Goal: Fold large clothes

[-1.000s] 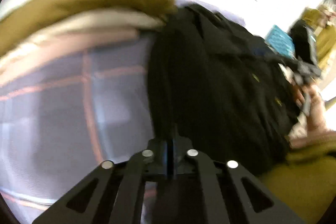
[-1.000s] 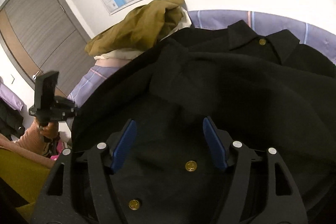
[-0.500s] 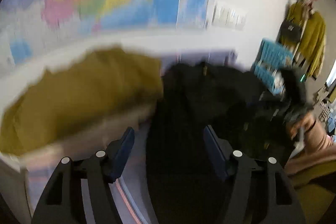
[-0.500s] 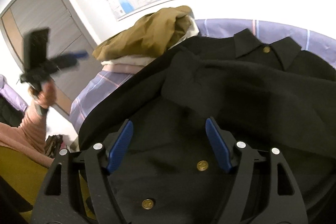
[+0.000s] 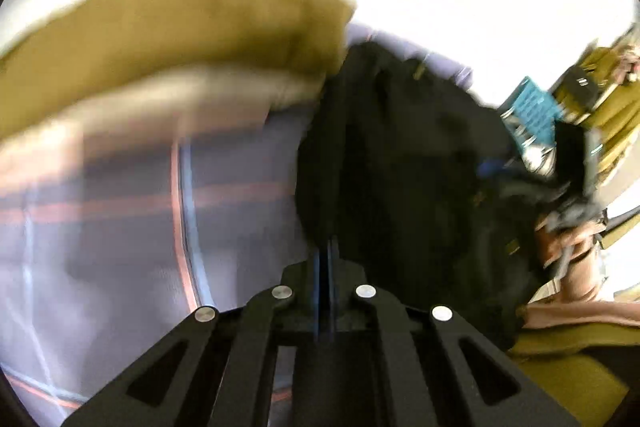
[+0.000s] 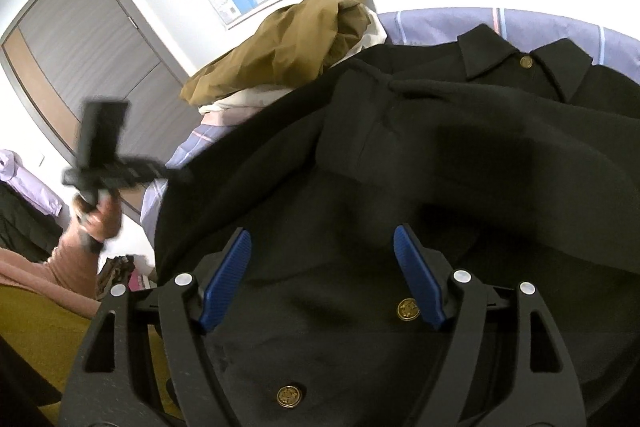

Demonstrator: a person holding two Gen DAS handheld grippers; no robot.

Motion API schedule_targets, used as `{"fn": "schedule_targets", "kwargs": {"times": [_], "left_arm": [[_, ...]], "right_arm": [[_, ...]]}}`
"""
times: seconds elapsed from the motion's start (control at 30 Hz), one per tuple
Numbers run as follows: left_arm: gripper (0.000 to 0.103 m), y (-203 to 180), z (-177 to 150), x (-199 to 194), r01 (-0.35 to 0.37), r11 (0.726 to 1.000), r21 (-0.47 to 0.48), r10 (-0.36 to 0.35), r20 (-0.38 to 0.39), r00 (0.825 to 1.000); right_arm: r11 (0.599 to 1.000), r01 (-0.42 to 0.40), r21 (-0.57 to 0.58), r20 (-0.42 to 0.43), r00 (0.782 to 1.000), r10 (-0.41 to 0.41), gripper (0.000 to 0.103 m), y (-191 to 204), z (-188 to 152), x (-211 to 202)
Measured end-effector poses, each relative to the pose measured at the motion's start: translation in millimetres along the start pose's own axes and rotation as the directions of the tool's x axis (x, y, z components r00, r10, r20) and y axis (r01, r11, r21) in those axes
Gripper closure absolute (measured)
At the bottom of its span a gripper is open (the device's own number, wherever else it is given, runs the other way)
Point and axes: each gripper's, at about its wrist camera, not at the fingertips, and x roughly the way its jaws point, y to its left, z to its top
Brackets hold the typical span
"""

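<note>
Left tool [image 5: 325, 255]: jaws together, pinching edge of black coat [image 5: 400, 167] just ahead. Right tool [image 6: 322, 267]: jaws wide apart, empty, poised over coat front; brass button [image 6: 407, 308] beside right pad.

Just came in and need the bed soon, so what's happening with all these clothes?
A person is folding a black coat spread on the bed's checked sheet, using a handheld gripper in each hand. The left gripper is shut at the coat's edge; whether it pinches cloth is too blurred to tell. The right gripper hovers open above the coat's front, near the brass buttons, holding nothing. An olive garment is piled near the wall, beside the coat. The fold looks unfinished.
</note>
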Motion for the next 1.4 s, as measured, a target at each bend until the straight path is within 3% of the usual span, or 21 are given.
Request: {"fn": "schedule_targets", "kwargs": {"times": [0.1,0.17,0.2,0.23,0.3,0.47,0.57,0.63,0.67,0.73,0.83,0.9,1.03,1.1,1.17,1.2,1.23,1.27,1.33,1.4], "left_arm": [[0.101,-31.6,22.6,-29.8,0.029,0.995,0.092,-0.036,0.084,0.996],[0.098,-52.9,32.3,-36.5,-0.017,0.984,0.175,-0.005,0.120,0.993],[0.084,-57.3,34.7,-33.2,-0.034,0.980,0.194,0.011,0.120,0.993],[0.061,-57.1,31.2,-28.9,-0.044,0.978,0.202,0.021,0.114,0.993],[0.042,-54.2,26.4,-11.4,-0.043,0.982,0.184,0.030,0.074,0.997],[0.040,-4.8,-11.5,38.9,-0.106,0.993,0.054,0.112,-0.120,0.986],[0.036,19.1,-35.4,48.3,-0.047,0.998,-0.044,0.038,-0.190,0.981],[0.035,23.5,-46.0,44.4,0.007,0.997,-0.079,-0.021,-0.172,0.985],[0.040,22.0,-49.5,42.0,0.023,0.997,-0.076,-0.035,-0.160,0.986],[0.102,17.2,-51.0,41.1,0.031,0.997,-0.076,-0.042,-0.160,0.986],[0.102,4.4,-32.8,22.7,0.010,0.998,-0.062,-0.015,-0.081,0.997],[0.102,-10.2,-15.0,-0.4,0.038,0.999,-0.018,-0.038,-0.016,0.999],[0.102,-54.4,25.3,-47.2,0.076,0.987,0.144,-0.094,0.116,0.989],[0.100,-79.7,38.7,-55.4,0.025,0.970,0.243,-0.063,0.148,0.987],[0.087,-84.4,44.6,-49.2,0.022,0.965,0.261,-0.060,0.137,0.989],[0.067,-80.1,43.0,-43.8,0.024,0.966,0.258,-0.059,0.126,0.990],[0.056,-77.3,39.1,-34.8,0.003,0.969,0.247,-0.035,0.125,0.992],[0.054,-68.1,33.9,-24.1,-0.018,0.973,0.232,-0.007,0.105,0.994],[0.042,-44.3,19.0,-6.3,-0.027,0.980,0.195,0.021,0.034,0.999],[0.035,-24.1,-3.5,19.4,-0.087,0.985,0.151,0.095,-0.050,0.994]], "right_arm": [[0.999,-0.029,-0.017,0.023,0.999,0.030,0.028,7.0,1.1,-5.1],[0.998,-0.060,-0.035,0.024,0.998,0.061,0.028,16.3,1.0,-3.8],[0.995,-0.086,-0.047,0.013,0.996,0.087,0.028,23.0,-0.2,0.3],[0.993,-0.107,-0.056,0.002,0.994,0.107,0.028,28.2,-1.2,4.4],[0.984,-0.156,-0.087,-0.040,0.987,0.153,0.028,44.1,-5.1,19.8],[0.969,-0.223,-0.104,-0.118,0.970,0.211,0.028,67.1,-10.8,52.6],[0.968,-0.225,-0.109,-0.134,0.969,0.210,0.028,71.5,-10.8,61.5],[0.969,-0.226,-0.102,-0.135,0.968,0.212,0.028,71.2,-8.8,63.1],[0.970,-0.223,-0.100,-0.130,0.969,0.210,0.028,70.4,-7.4,62.7],[0.970,-0.226,-0.088,-0.122,0.969,0.215,0.028,68.2,-6.1,61.2],[0.975,-0.208,-0.077,-0.109,0.974,0.199,0.028,66.4,-7.5,56.8],[0.976,-0.207,-0.069,-0.091,0.976,0.200,0.027,62.4,-6.7,50.1],[0.976,-0.206,-0.068,-0.027,0.978,0.205,0.027,58.0,0.7,30.6],[0.976,-0.207,-0.065,-0.001,0.978,0.208,0.027,58.3,2.9,22.3],[0.976,-0.205,-0.078,0.000,0.979,0.206,0.027,65.4,2.2,22.5],[0.974,-0.209,-0.085,-0.005,0.978,0.210,0.026,69.2,1.5,25.0],[0.969,-0.227,-0.094,-0.029,0.974,0.225,0.026,74.2,-1.5,30.3],[0.967,-0.232,-0.102,-0.046,0.972,0.229,0.026,77.7,-3.6,35.0],[0.966,-0.235,-0.108,-0.081,0.970,0.228,0.026,83.9,-5.8,48.7],[0.964,-0.248,-0.099,-0.095,0.966,0.239,0.026,85.7,-6.3,57.2]]}}
